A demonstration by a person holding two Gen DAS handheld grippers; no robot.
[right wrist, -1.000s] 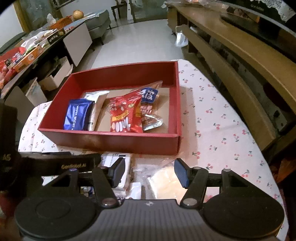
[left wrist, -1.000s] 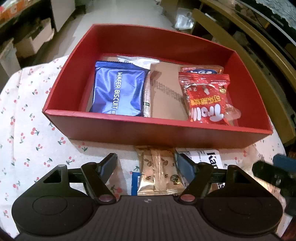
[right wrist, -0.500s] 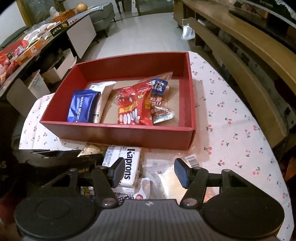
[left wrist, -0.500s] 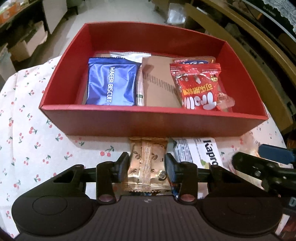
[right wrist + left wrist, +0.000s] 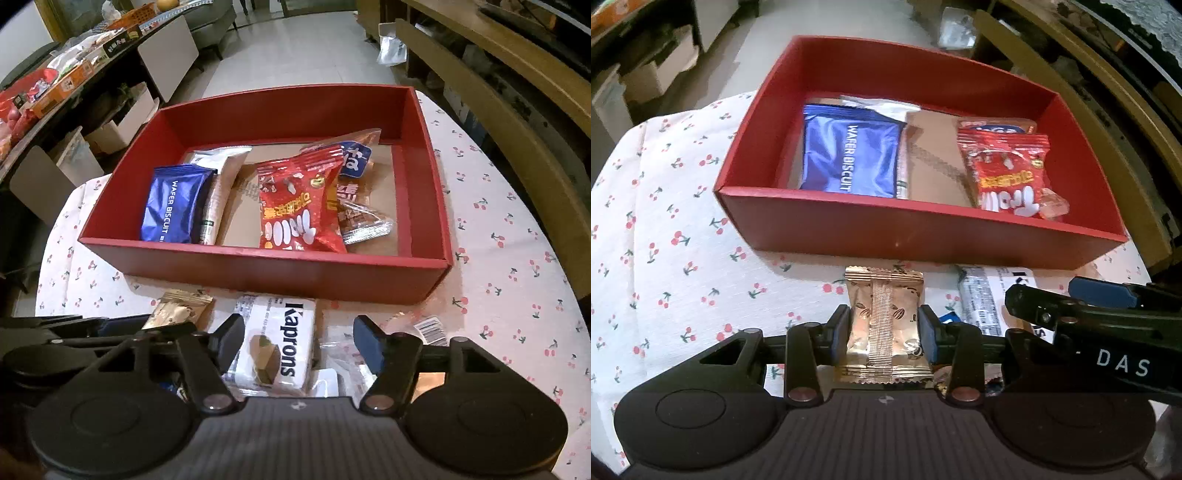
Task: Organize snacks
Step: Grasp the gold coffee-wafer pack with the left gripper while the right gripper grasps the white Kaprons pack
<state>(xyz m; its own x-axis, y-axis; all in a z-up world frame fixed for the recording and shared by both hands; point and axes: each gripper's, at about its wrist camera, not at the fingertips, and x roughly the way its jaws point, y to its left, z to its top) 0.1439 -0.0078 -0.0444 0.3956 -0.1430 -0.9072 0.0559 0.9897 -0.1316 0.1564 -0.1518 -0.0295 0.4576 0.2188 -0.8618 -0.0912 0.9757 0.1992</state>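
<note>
A red box (image 5: pixel 916 236) (image 5: pixel 258 269) stands on the cherry-print tablecloth. In it lie a blue wafer biscuit pack (image 5: pixel 849 158) (image 5: pixel 170 206), a red snack bag (image 5: pixel 1008 173) (image 5: pixel 295 206) and other packets. My left gripper (image 5: pixel 884 328) is shut on a gold coffee-bean packet (image 5: pixel 884 321), just in front of the box; the packet also shows in the right wrist view (image 5: pixel 177 308). My right gripper (image 5: pixel 297 338) is open above a white Kaprons pack (image 5: pixel 280 347), to the right of the left gripper.
A clear plastic bag with a barcode (image 5: pixel 424 328) lies under the right gripper's right finger. A wooden bench (image 5: pixel 498 85) runs along the right. Cardboard boxes (image 5: pixel 122 118) and a cluttered shelf (image 5: pixel 55 81) stand to the left, beyond the table edge.
My left gripper's fingers closed from wide open onto the gold packet. My right gripper came forward over the Kaprons pack and stayed open.
</note>
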